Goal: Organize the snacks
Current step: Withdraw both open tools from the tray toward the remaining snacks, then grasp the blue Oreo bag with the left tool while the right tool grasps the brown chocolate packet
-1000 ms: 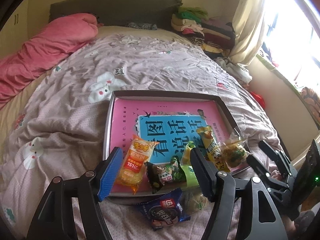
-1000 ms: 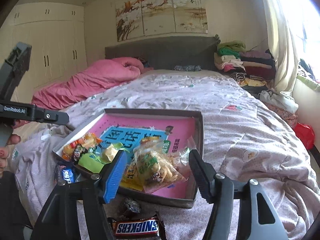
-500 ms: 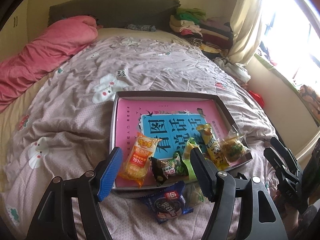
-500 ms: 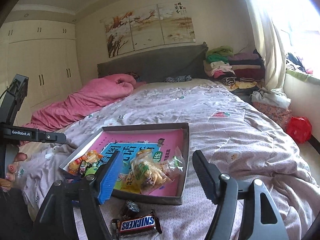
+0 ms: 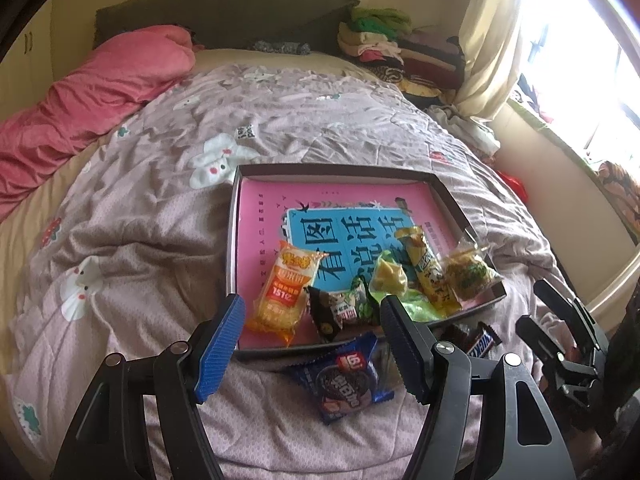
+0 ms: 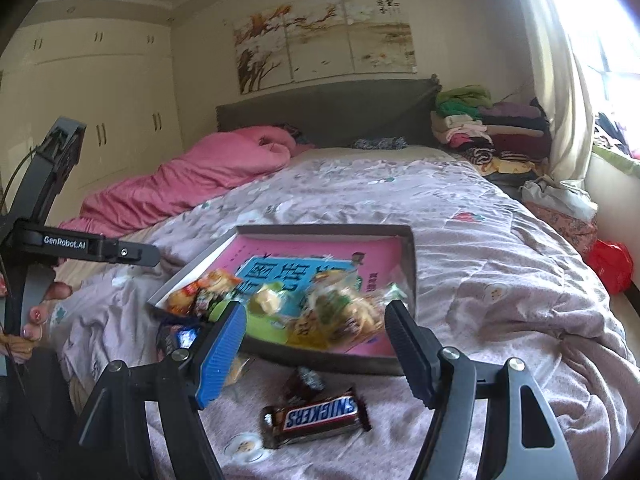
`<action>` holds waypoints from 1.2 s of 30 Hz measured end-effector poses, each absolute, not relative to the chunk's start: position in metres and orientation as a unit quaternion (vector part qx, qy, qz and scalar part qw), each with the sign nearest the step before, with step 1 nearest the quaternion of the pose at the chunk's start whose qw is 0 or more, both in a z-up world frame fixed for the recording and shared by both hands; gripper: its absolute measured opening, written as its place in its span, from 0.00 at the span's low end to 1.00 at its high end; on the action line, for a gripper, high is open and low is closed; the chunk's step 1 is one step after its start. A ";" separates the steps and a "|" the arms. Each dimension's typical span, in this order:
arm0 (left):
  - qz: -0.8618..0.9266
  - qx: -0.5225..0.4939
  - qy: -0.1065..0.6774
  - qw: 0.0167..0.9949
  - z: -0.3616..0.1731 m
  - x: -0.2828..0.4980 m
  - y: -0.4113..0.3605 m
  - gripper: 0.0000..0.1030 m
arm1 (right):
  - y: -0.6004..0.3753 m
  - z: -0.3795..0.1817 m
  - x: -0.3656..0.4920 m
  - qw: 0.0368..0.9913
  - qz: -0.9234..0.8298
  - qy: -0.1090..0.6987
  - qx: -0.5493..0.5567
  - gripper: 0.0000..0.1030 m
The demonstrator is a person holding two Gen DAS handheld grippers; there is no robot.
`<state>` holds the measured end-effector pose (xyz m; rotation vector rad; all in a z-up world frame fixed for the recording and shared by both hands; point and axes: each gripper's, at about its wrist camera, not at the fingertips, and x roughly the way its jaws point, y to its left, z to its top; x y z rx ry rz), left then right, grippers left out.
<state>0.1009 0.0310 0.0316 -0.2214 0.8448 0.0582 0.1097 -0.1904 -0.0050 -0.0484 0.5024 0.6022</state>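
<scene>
Snacks left to sort lie on the bed quilt (image 5: 168, 264), just outside the near wall of the shallow box (image 6: 411, 264): a Snickers bar (image 6: 320, 420) w/ a small dark wrapped piece (image 6: 306, 380) beside it, and a blue cookie pack (image 5: 346, 380) near the box's front edge. Already inside the box, along its near side: orange cake pack (image 5: 286, 284), a dark-green pack, a green-yellow one, a yellow stick pack and a clear bag of crackers (image 6: 340, 312). Judged handling: all light, crinkly film, slick, contents crushable. The Snickers is the stiffest, so pinch it across its short width at mid-length; the cookie pack is better taken by body than by the floppy sealed end, w/ gentle squeeze. The soft quilt will give under the pads, so press in a bit. Right hand-held gripper (image 6: 314, 340) hangs over the Snickers, angled shallowly down, jaws about half apart and just been widening, nothing between them. Left hand-held gripper (image 5: 312, 340) tilts steeper down over the cookie pack and box edge, jaws about half apart, empty; fingers of the hand holding it show at the left edge of the right view.
</scene>
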 end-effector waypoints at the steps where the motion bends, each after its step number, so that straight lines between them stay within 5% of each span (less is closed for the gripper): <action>1: 0.027 -0.107 0.411 0.905 0.030 0.100 0.030 0.70 | -0.188 -0.006 0.108 0.923 0.294 0.247 -0.028 0.69; 36: -0.012 -0.126 0.477 0.870 -0.022 0.086 0.010 0.70 | -0.160 -0.043 0.113 0.885 0.317 0.334 -0.066 0.69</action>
